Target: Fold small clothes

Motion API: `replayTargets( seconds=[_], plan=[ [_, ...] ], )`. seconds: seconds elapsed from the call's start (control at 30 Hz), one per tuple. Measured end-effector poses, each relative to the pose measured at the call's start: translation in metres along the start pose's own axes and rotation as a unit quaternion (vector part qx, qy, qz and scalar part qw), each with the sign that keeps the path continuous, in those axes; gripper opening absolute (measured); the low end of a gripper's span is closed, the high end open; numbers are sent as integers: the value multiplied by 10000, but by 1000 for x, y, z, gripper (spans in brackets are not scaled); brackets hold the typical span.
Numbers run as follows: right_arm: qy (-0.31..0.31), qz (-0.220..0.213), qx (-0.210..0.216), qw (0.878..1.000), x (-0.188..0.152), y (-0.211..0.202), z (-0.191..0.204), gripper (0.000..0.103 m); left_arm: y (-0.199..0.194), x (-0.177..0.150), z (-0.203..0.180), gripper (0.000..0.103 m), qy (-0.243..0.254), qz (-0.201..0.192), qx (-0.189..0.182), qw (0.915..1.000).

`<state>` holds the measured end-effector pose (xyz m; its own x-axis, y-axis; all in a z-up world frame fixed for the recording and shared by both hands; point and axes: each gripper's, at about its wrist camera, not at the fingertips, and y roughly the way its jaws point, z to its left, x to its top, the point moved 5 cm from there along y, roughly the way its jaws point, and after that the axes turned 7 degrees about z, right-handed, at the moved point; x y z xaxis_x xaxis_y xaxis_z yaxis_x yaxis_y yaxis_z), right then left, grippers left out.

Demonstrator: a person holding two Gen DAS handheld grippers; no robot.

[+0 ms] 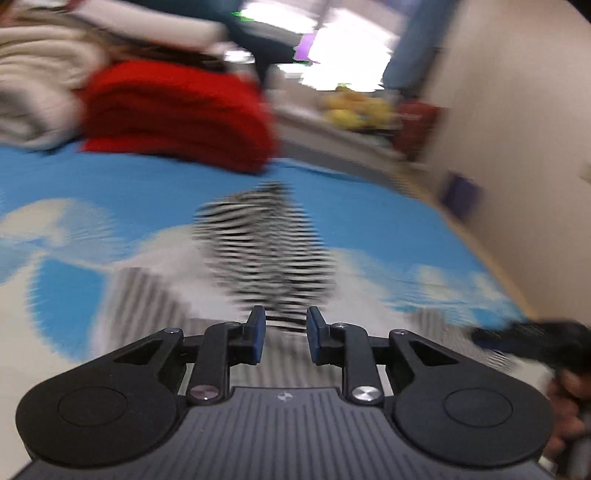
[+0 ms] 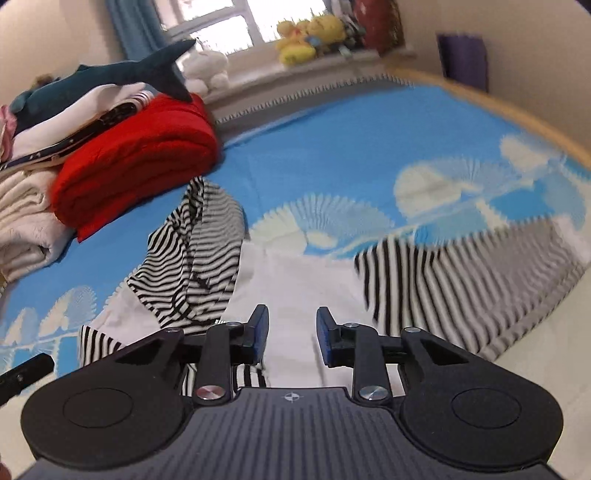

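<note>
Red folded blanket (image 2: 136, 162) blocks left; blue bedspread (image 2: 351, 147) beyond lies open

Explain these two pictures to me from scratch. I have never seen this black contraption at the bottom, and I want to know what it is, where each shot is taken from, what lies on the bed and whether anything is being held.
There is no robot here. A person holds a two-finger gripper in each hand, and each carries a wide-angle camera looking forward along its fingers. The blurred picture comes from the left gripper, the sharper one from the right gripper.

Both look down on a bed with a blue cloud-patterned sheet. On it lies a crumpled black-and-white striped garment, with more striped cloth off to the right. Further back sit a folded red blanket, cream bedding and a plush shark; yellow soft toys sit on the windowsill.

Both grippers have their jaws apart with nothing between the pads, so nothing is held.
</note>
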<state>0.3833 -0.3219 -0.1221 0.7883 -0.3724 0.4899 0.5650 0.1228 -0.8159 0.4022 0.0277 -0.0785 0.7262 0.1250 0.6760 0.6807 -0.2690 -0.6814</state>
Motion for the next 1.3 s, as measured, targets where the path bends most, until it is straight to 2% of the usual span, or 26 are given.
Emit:
replayTargets(
  seconds=[0.13, 0.27, 0.33, 0.4, 0.43, 0.5, 0.53, 0.57, 0.63, 0.67, 0.7, 0.77, 0.8, 0.83, 0.87, 0.9, 0.93, 0.97, 1.0, 1.03, 1.1, 1.13, 1.17, 1.2, 1.27, 1.3],
  plan=[
    [458, 448, 68, 9979, -14, 28, -6, 30, 3, 12, 49, 26, -336, 188, 729, 9966],
    [990, 926, -143, 9907, -37, 68, -21, 30, -3, 24, 80, 26, -589, 271, 910, 9937],
    [1424, 1261, -351, 9811, -49, 89, -31, 32, -6, 24, 84, 26, -577, 291, 928, 9936],
    [1554, 1315, -200, 9789, -53, 103, -33, 32, -7, 27, 87, 26, -520, 319, 963, 9935],
    [1558, 1359, -303, 9779, -55, 109, -33, 32, -7, 27, 87, 26, -504, 339, 980, 9933],
    [1457, 1383, -240, 9793, -56, 114, -24, 27, -4, 25, 90, 26, -533, 416, 1014, 9925],
    [1320, 1359, -158, 9818, -55, 115, -20, 13, 0, 23, 92, 26, -556, 495, 1028, 9919],
    [1169, 1307, -114, 9844, -53, 115, -14, 8, 4, 20, 94, 26, -577, 579, 1035, 9913],
    [1043, 919, 31, 9903, -44, 104, -6, 7, 11, 15, 96, 26, -640, 751, 1025, 9898],
    [1092, 618, 187, 9919, -35, 95, -4, 7, 15, 13, 97, 26, -668, 835, 1005, 9892],
    [1056, 125, 419, 9935, -22, 77, 0, 7, 17, 11, 97, 26, -688, 894, 984, 9887],
    [783, -721, 616, 9924, -5, 46, 7, 7, 24, 5, 95, 26, -740, 1054, 917, 9874],
    [718, -952, 544, 9914, -1, 38, 6, 7, 28, 1, 94, 26, -749, 1158, 874, 9866],
    [701, -997, 326, 9920, 0, 36, 2, 7, 34, -4, 91, 26, -727, 1308, 837, 9852],
    [735, -866, 23, 9935, -2, 41, -5, 7, 39, -9, 88, 26, -673, 1452, 831, 9836],
    [780, -544, -348, 9949, -7, 54, -14, 8, 43, -14, 86, 26, -615, 1567, 846, 9821],
    [831, -31, -682, 9942, -14, 71, -26, 12, 50, -20, 83, 26, -525, 1731, 879, 9796],
    [1012, 392, -872, 9903, -20, 84, -38, 13, 54, -25, 81, 26, -461, 1843, 917, 9775],
    [1373, 634, -984, 9836, -26, 91, -51, 13, 57, -28, 79, 26, -416, 1919, 954, 9759],
    [1646, 664, -999, 9790, -29, 89, -61, 13, 60, -31, 78, 26, -387, 1952, 963, 9753],
    [1584, 440, -868, 9826, -20, 82, -57, 14, 64, -35, 75, 26, -367, 1997, 909, 9749],
    [1432, 282, -736, 9866, -15, 77, -51, 19, 66, -38, 75, 26, -385, 2041, 867, 9743],
    [1305, 176, -481, 9901, -11, 75, -43, 28, 69, -41, 75, 26, -411, 2093, 833, 9734],
    [1265, 204, -232, 9915, -10, 79, -39, 32, 73, -46, 76, 26, -449, 2188, 807, 9714],
    [1344, 647, 49, 9888, -15, 94, -36, 39, 84, -61, 80, 26, -408, 2587, 991, 9600],
    [1368, 960, -41, 9859, -21, 103, -41, 39, 88, -66, 82, 28, -338, 2706, 1122, 9555]
  ],
)
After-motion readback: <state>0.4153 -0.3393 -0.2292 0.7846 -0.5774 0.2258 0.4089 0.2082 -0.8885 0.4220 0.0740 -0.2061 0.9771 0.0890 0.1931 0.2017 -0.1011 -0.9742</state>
